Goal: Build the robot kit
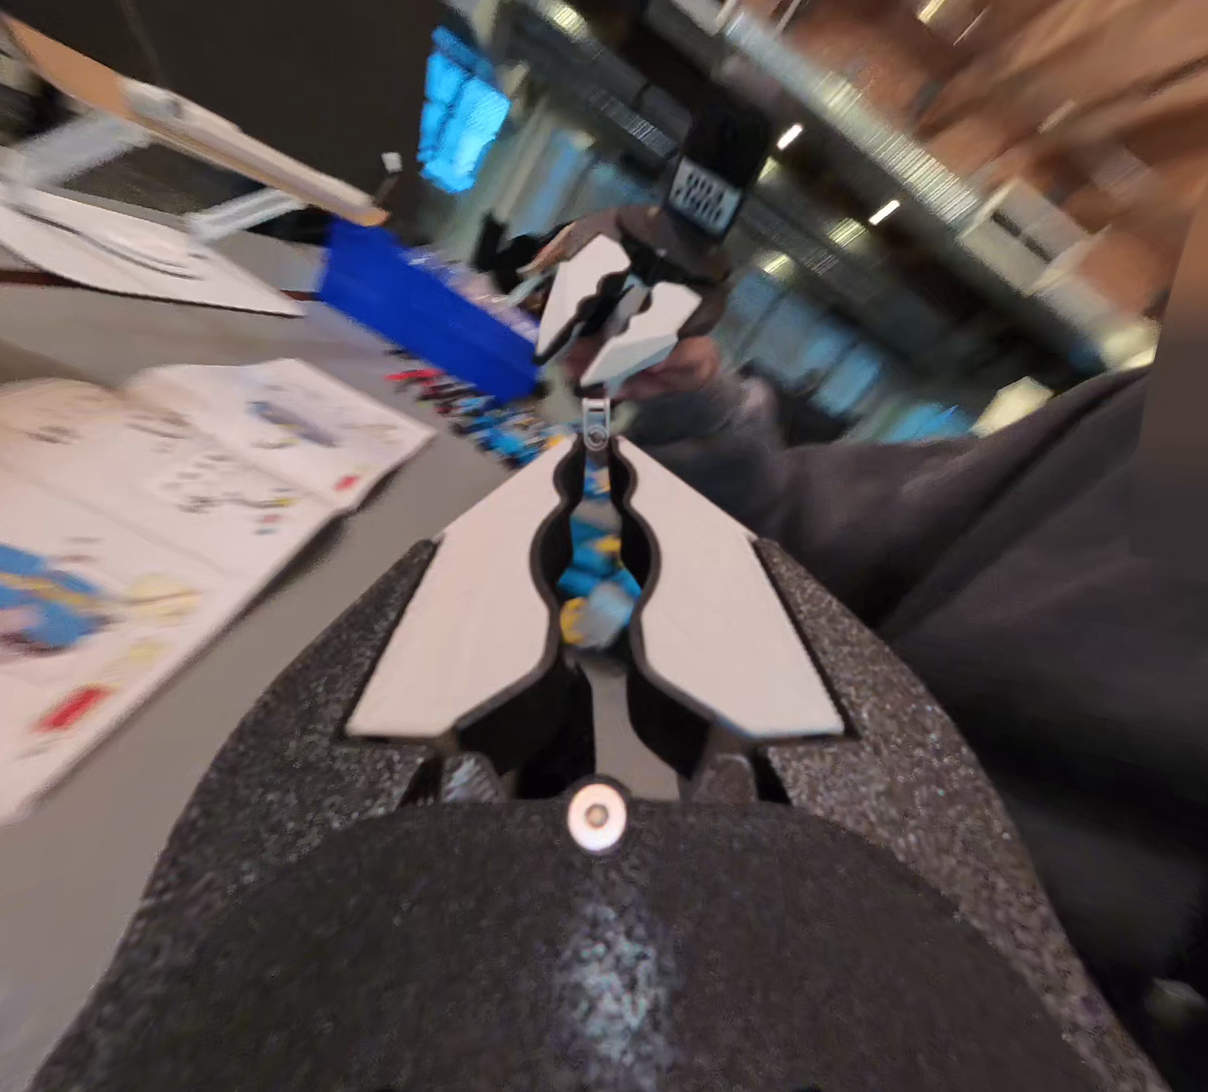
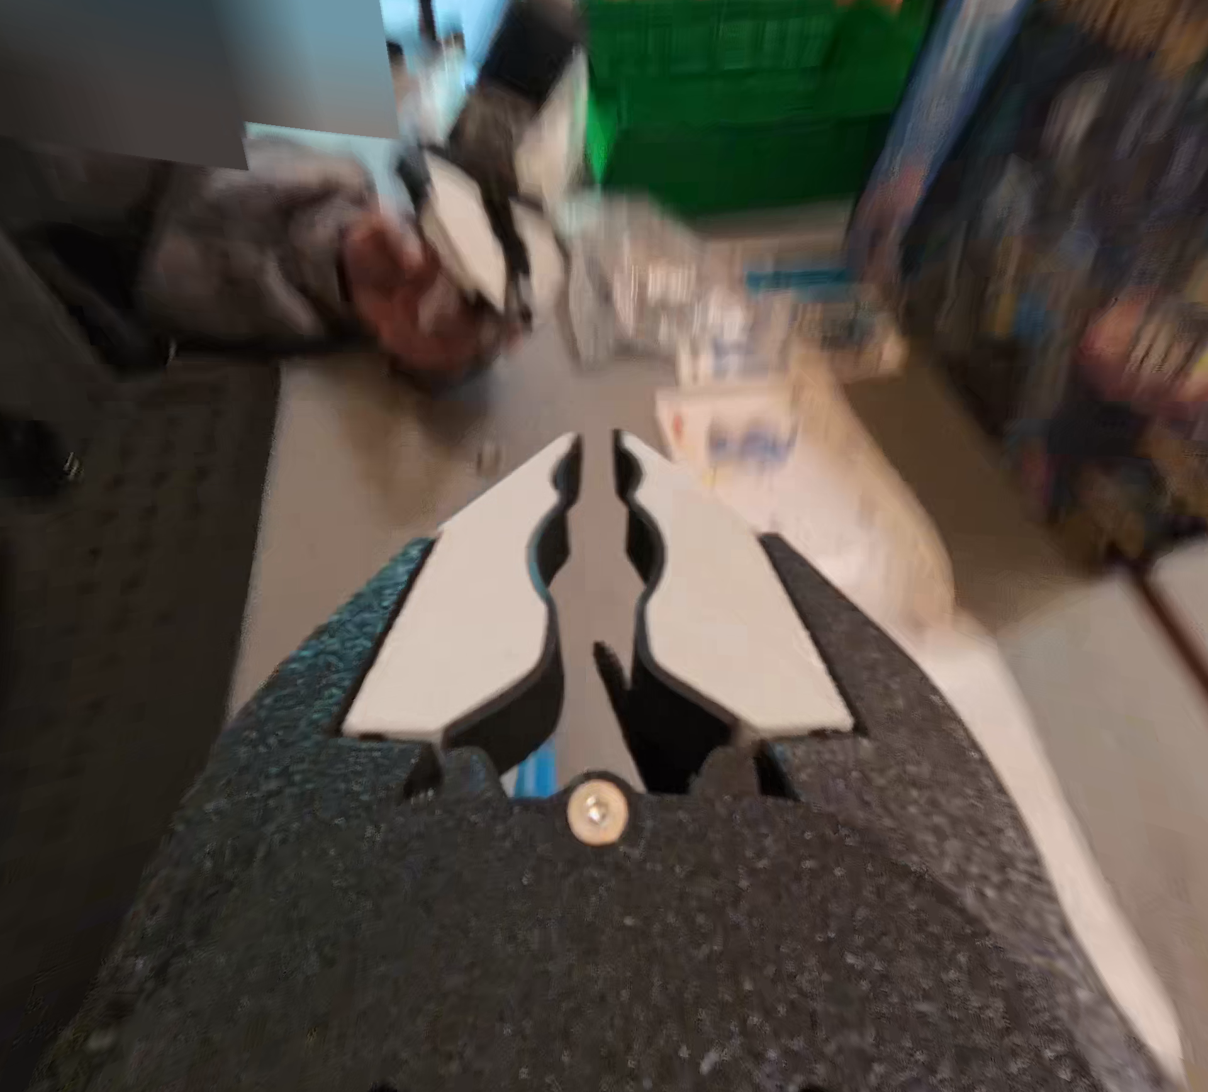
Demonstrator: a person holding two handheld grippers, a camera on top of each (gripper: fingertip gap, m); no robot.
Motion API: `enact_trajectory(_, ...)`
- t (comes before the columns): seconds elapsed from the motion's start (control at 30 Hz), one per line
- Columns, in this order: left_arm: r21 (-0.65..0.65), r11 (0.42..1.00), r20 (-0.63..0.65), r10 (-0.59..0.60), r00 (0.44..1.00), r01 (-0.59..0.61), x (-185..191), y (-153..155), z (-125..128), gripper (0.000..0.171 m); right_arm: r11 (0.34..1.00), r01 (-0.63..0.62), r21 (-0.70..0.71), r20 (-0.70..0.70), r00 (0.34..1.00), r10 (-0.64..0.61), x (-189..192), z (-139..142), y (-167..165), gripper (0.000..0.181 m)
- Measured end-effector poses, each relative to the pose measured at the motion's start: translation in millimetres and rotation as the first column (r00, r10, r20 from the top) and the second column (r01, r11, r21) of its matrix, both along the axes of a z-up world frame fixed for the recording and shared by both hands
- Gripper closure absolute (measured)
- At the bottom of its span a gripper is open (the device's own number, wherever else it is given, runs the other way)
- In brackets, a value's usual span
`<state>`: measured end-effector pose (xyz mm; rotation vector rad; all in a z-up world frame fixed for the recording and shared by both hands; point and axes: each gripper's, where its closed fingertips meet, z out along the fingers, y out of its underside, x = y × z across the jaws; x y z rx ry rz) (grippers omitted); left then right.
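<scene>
In the left wrist view my left gripper (image 1: 593,454) is shut on a small grey brick piece (image 1: 596,421) that sticks out past the fingertips. It is held up in the air. My right gripper (image 1: 591,371) hangs just beyond it, tips pointing down at the piece, held by a hand. In the blurred right wrist view my right gripper (image 2: 597,440) has its fingertips a narrow gap apart with nothing between them, above the grey table (image 2: 392,472). The left gripper (image 2: 477,257) shows farther off at the upper left, in a hand (image 2: 405,302).
An open instruction booklet (image 1: 196,485) lies on the table at the left. A blue box (image 1: 418,302) and a pile of blue and yellow bricks (image 1: 497,433) lie behind. A green crate (image 2: 732,100), clear bags (image 2: 654,276) and a colourful box (image 2: 1078,211) stand ahead of the right gripper. My hands' fingertips stand some 7 centimeters from each other.
</scene>
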<state>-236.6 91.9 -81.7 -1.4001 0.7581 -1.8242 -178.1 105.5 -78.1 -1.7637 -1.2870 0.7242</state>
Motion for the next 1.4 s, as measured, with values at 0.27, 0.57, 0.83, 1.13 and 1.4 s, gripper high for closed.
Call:
enact_trajectory(0.27, 0.523, 0.837, -0.469, 0.437, 0.767, -0.158, 5, 37, -73, 0.165, 0.954, 0.236, -0.187, 0.372, 0.915, -0.154, 103, -127, -14, 0.159)
enact_trajectory(0.57, 0.511, 0.859, -0.714, 0.398, 0.576, 0.04, 0, 30, -126, 0.165, 0.952, 0.259, -0.166, 0.43, 0.888, -0.166, 99, -147, -5, 0.169)
enact_trajectory(0.83, 0.432, 0.894, -0.799, 0.321, 0.509, 0.114, -2, 20, -147, 0.165, 0.941, 0.267, -0.21, 0.415, 0.895, -0.161, 97, -154, -1, 0.174)
enact_trajectory(1.13, 0.403, 0.902, -0.802, 0.267, 0.535, 0.154, 1, 8, -145, 0.151, 0.949, 0.086, -0.303, -0.091, 0.989, -0.119, 49, -75, -7, 0.175)
enact_trajectory(1.4, 0.648, 0.76, -0.396, 0.4, 0.826, -0.057, 23, -9, -46, 0.152, 0.825, -0.241, -0.512, -0.55, 0.829, -0.099, -5, -9, -28, 0.175)
